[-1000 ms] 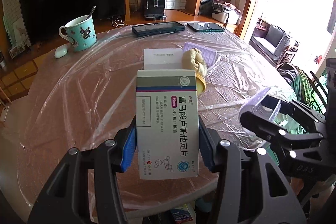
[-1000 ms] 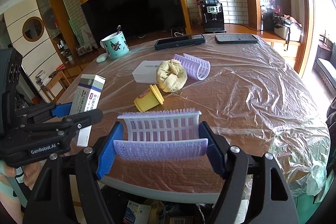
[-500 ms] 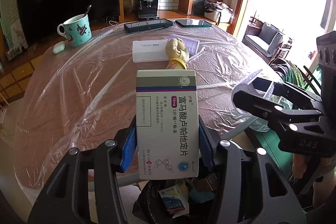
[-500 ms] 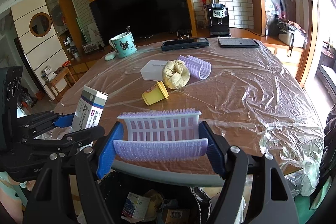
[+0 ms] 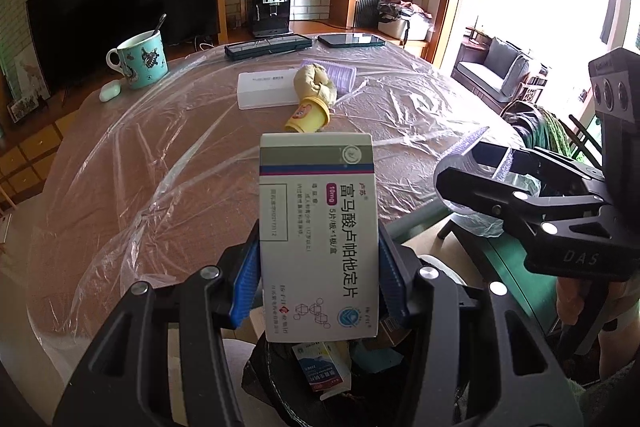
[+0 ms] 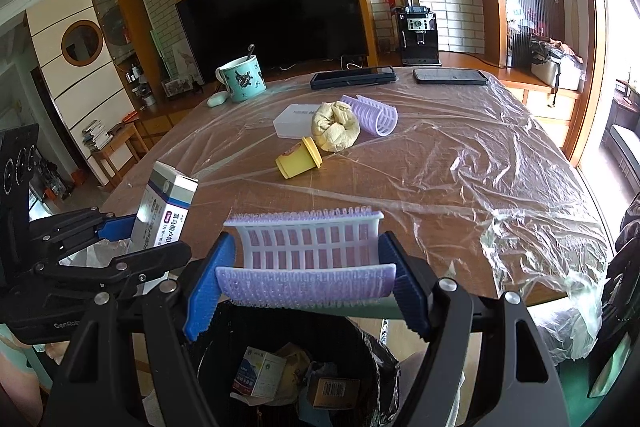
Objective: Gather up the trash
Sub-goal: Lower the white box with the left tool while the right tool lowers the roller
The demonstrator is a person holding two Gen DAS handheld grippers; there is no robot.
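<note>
Risk: releasing early, medicine box (image 5: 318, 239) or purple curler (image 6: 306, 259) glancing off bin (image 6: 372, 351) rim onto floor, since both hang near front edge, not clearly over middle. Curler light, likely to bounce. Left gripper (image 5: 318, 283) pinching box upright by its sides; right gripper (image 6: 306, 267) pinching curler crosswise by its ends. Bin directly below both, partly full. Yellow cup (image 6: 299, 162), crumpled wad (image 6: 334, 131), second curler (image 6: 378, 115) on table (image 6: 460, 179), well ahead.
</note>
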